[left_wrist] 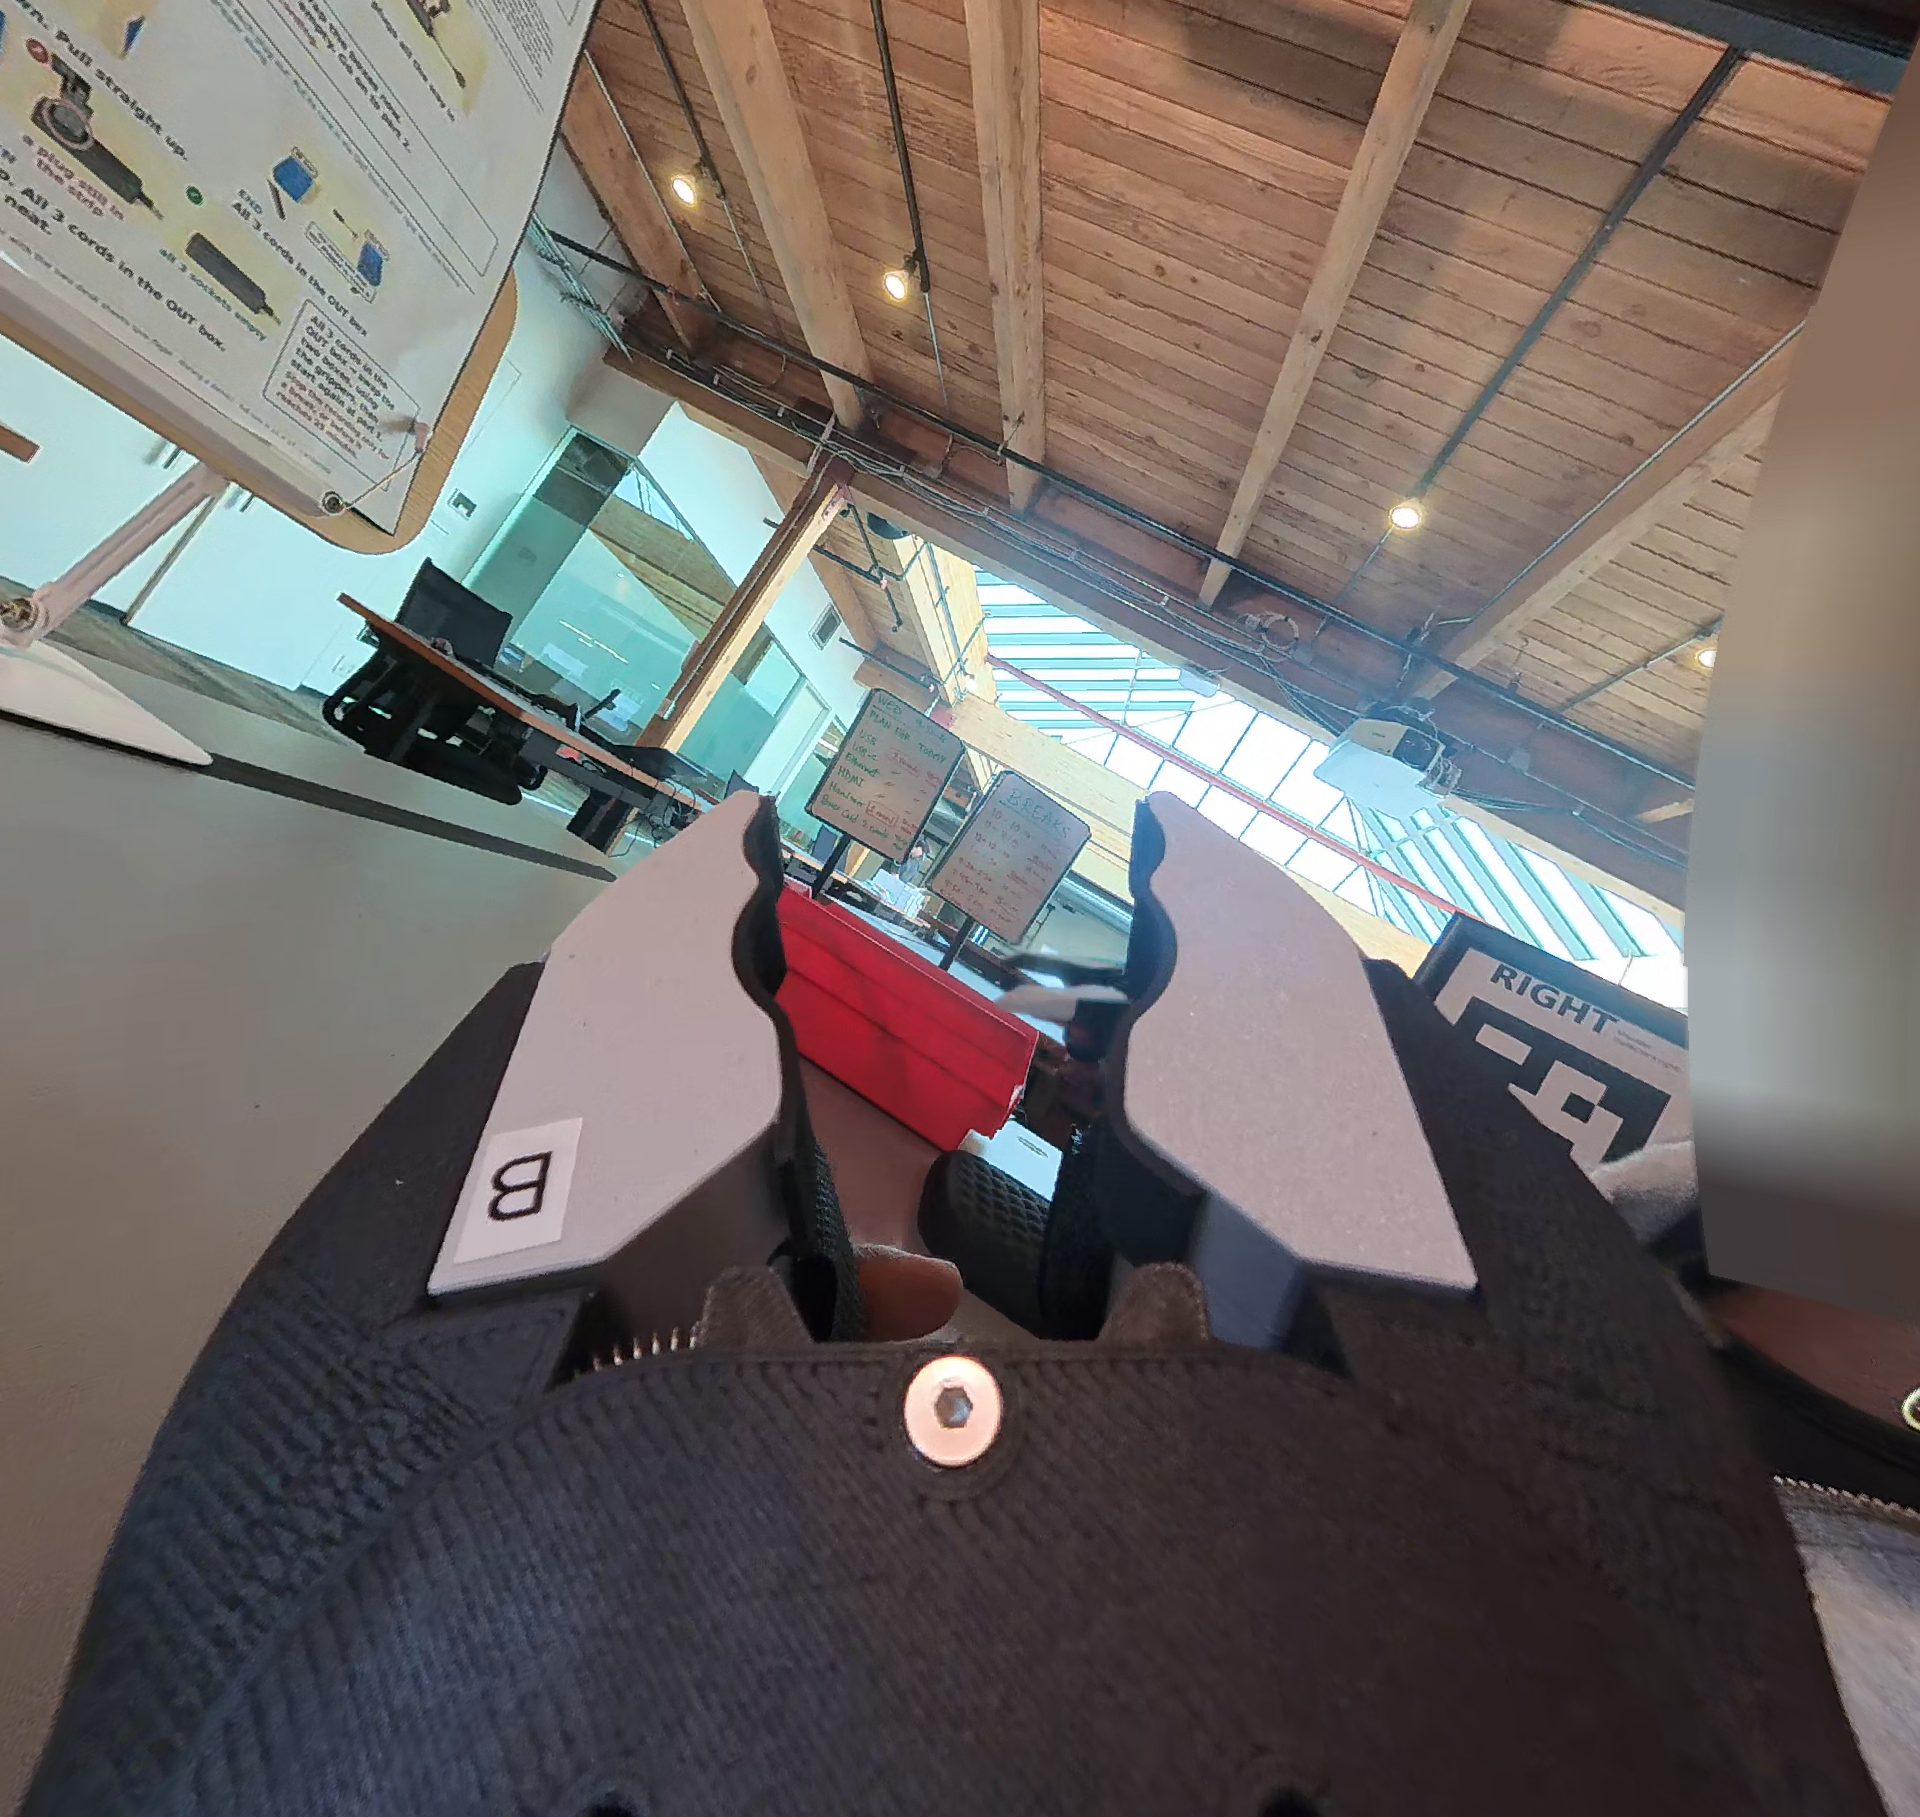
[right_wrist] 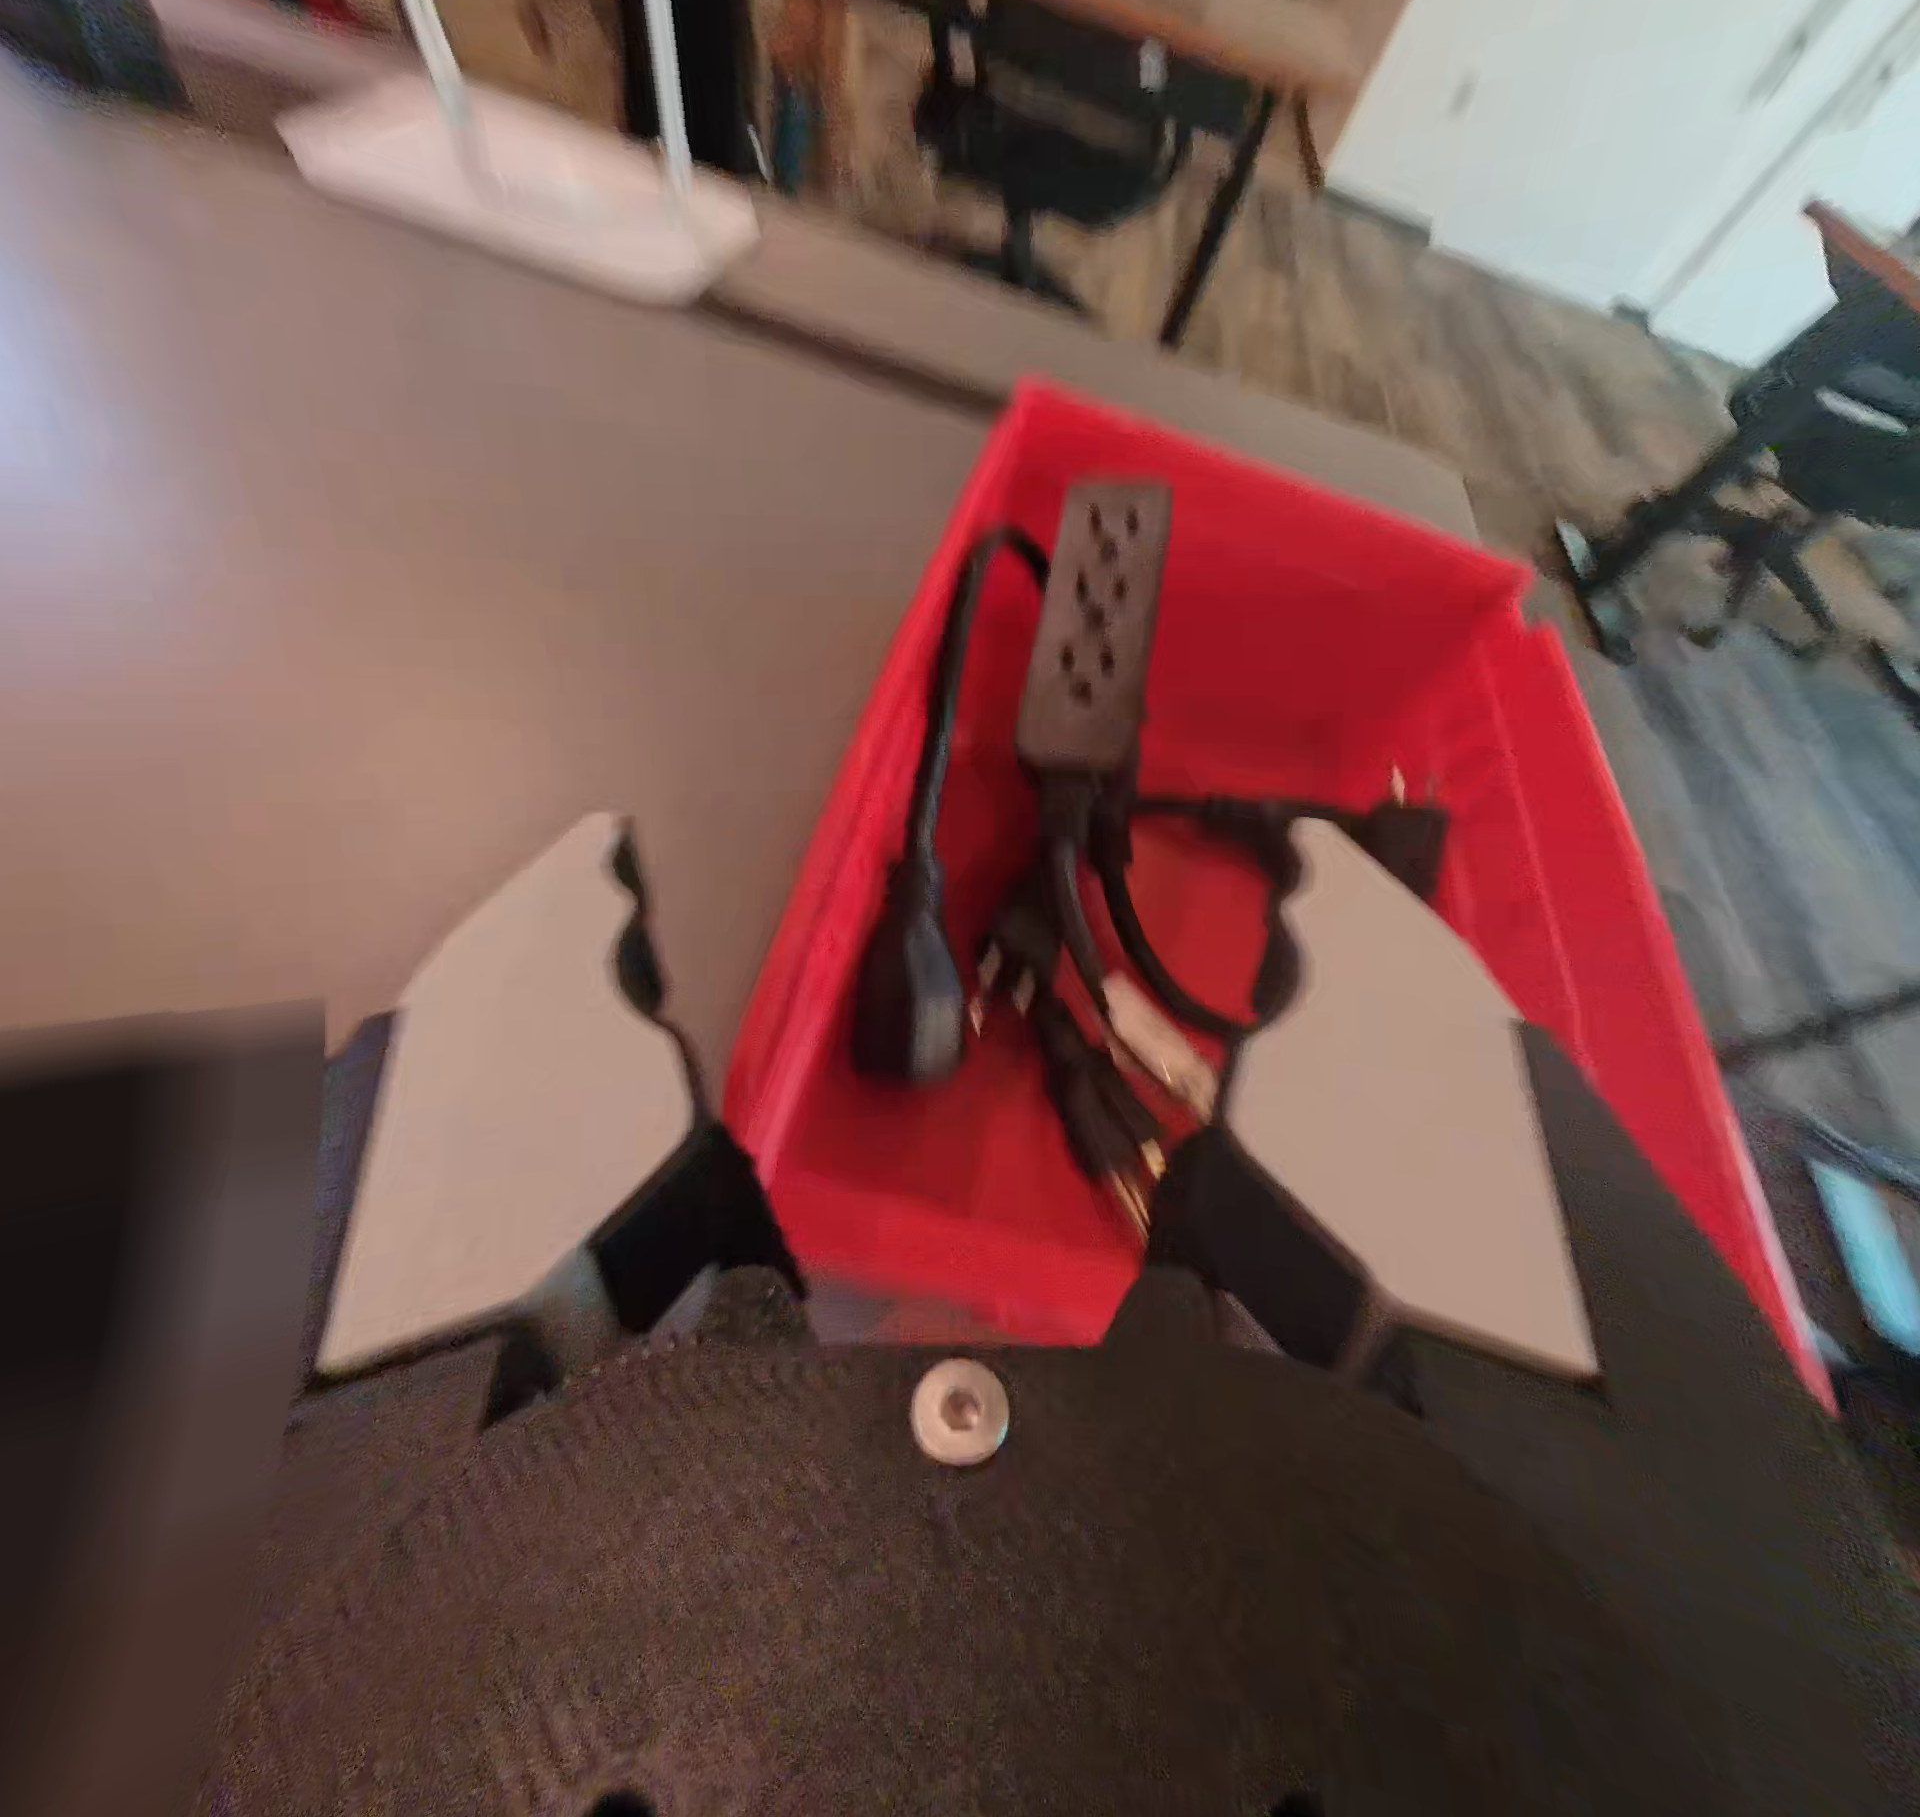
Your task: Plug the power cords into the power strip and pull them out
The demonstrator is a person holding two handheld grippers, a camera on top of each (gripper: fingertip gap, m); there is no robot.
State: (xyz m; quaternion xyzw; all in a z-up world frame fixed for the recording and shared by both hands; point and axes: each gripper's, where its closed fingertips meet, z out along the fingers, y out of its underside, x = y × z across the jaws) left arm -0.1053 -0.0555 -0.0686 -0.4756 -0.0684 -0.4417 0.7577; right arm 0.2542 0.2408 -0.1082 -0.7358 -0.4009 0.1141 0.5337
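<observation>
1. My left gripper (left_wrist: 951,894), with grey plastic fingers on a black printed body, points up toward a wooden plank ceiling (left_wrist: 1247,209); its jaws stand apart and hold nothing.
2. On its left finger (left_wrist: 644,1040) there is a small white sticker (left_wrist: 520,1191) with one black letter, which I do not copy.
3. Between these fingers I see a part of the red plastic bin (left_wrist: 904,1029) that stands on the grey table (left_wrist: 208,1040).
4. At the upper left corner of the left wrist view, a white instruction sheet on a board (left_wrist: 260,157) hangs over the far edge of the table; it has printed text and small pictures.
5. Farther off, two dark framed whiteboards with handwriting (left_wrist: 951,822) stand on poles.
6. At the right of this view, a black-and-white marker card (left_wrist: 1558,1061) with printed text shows on the other gripper.
7. My right gripper (right_wrist: 951,894) looks down into the red bin (right_wrist: 1351,645); its jaws are wide apart and empty. This view is blurred.
8. The bin stands near the right edge of the table (right_wrist: 416,572).
9. Inside the bin the black power strip with three outlets (right_wrist: 1096,614) leans on the far wall, and all its outlets are free.
10. The black power cords (right_wrist: 1081,946) lie tangled on the bin floor below the strip; one large plug (right_wrist: 909,998) lies by the left wall and another plug (right_wrist: 1408,832) near the right wall.
</observation>
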